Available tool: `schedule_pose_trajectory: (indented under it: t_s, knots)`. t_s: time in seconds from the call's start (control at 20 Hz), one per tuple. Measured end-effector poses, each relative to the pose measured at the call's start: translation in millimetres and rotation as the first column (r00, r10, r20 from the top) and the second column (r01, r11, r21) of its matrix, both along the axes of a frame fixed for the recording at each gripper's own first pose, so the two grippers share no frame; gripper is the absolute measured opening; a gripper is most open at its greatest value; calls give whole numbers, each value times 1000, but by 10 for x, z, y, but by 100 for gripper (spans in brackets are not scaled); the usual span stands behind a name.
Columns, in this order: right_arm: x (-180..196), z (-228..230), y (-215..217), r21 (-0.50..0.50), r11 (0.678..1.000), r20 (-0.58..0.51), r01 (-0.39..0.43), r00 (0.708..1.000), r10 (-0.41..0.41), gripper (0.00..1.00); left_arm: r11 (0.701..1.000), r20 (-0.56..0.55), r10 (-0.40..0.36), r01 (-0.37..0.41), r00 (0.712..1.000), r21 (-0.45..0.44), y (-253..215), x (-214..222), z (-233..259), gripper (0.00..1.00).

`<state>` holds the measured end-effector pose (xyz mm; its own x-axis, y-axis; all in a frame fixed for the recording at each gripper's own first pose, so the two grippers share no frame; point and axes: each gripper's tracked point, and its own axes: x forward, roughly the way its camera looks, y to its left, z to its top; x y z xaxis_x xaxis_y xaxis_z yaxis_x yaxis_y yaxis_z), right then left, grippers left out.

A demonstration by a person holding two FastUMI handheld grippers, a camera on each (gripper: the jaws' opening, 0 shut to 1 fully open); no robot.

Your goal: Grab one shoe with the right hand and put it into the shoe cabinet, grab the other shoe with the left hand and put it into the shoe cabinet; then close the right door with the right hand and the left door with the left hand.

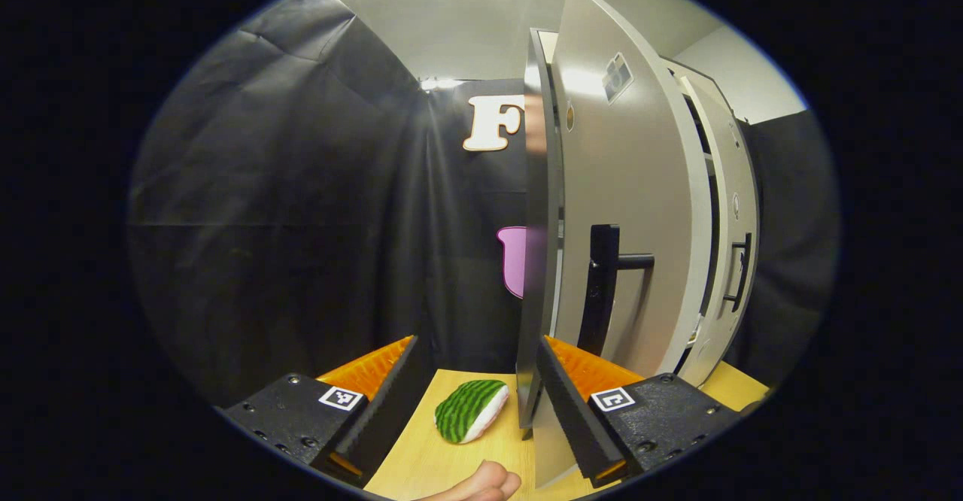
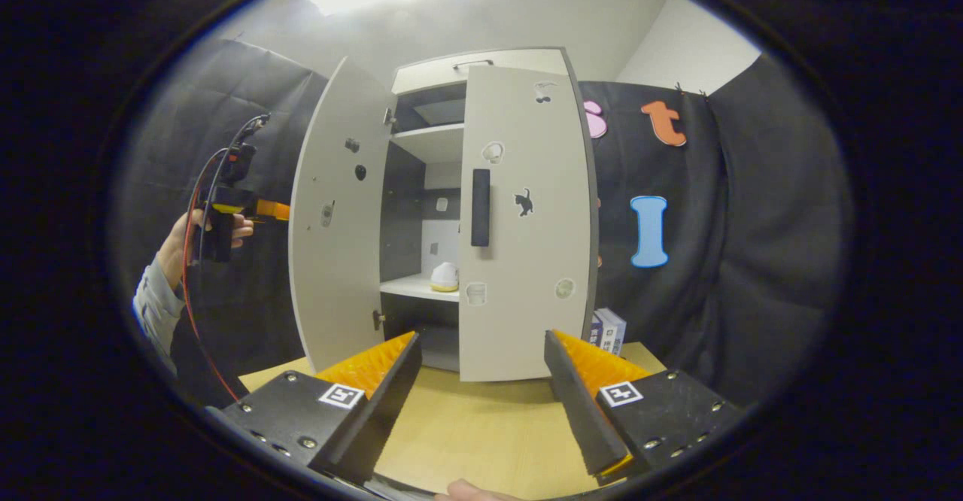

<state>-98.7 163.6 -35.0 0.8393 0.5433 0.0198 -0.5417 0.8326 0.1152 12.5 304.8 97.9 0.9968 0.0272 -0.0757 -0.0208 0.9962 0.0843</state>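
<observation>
The shoe cabinet (image 2: 481,61) stands on the wooden table. Its right door (image 2: 523,223) is shut and its left door (image 2: 335,238) swings wide open. A pale shoe with a yellow sole (image 2: 444,277) rests on the middle shelf inside. My left gripper (image 1: 478,343) is open behind the left door (image 1: 632,207); the door's edge rises just inside its right finger (image 1: 579,381), and I cannot tell if they touch. From the right gripper view, a hand holds the left gripper (image 2: 271,210) beside that door. My right gripper (image 2: 482,335) is open in front of the cabinet, holding nothing.
A green striped, white-edged soft thing (image 1: 470,411) lies on the table (image 1: 421,456) between the left gripper's fingers, farther off. A small box (image 2: 608,328) stands right of the cabinet. Black handles (image 1: 602,283) stick out from both doors. Black cloth walls close in all round.
</observation>
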Motion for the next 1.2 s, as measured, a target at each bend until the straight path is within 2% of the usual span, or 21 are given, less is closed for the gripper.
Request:
schedule_pose_trajectory:
  t_s: [0.15, 0.4, 0.7, 0.75, 0.9, 1.15, 1.2]
  knots:
    - [-7, -60, -30, 18, 1000, -4, 3, 1000, -3, 98, 999, -8, -25, 25, 1000, -41, -132, -22, -16, 94]
    - [20, -130, -148, 20, 999, -1, 44, 999, -44, 98, 993, -25, -101, 99, 995, -60, -527, -7, -75, 94]
    - [42, -151, -305, 12, 996, 21, 94, 995, -94, 98, 994, 22, -107, 108, 994, -24, -732, 130, 39, 94]
    - [52, -154, -330, 14, 995, 23, 100, 995, -101, 98, 993, 17, -111, 112, 994, -30, -792, 166, 29, 89]
    - [37, -154, -391, 26, 993, 25, 113, 993, -114, 98, 989, 11, -139, 140, 990, -42, -1124, 170, -35, 94]
    - [75, -177, -428, 28, 992, 9, 120, 993, -120, 98, 982, -11, -184, 184, 983, -48, -1578, 334, -111, 95]
    - [67, -177, -435, 30, 992, 8, 121, 993, -122, 98, 981, -19, -190, 189, 982, -47, -1676, 388, -138, 90]
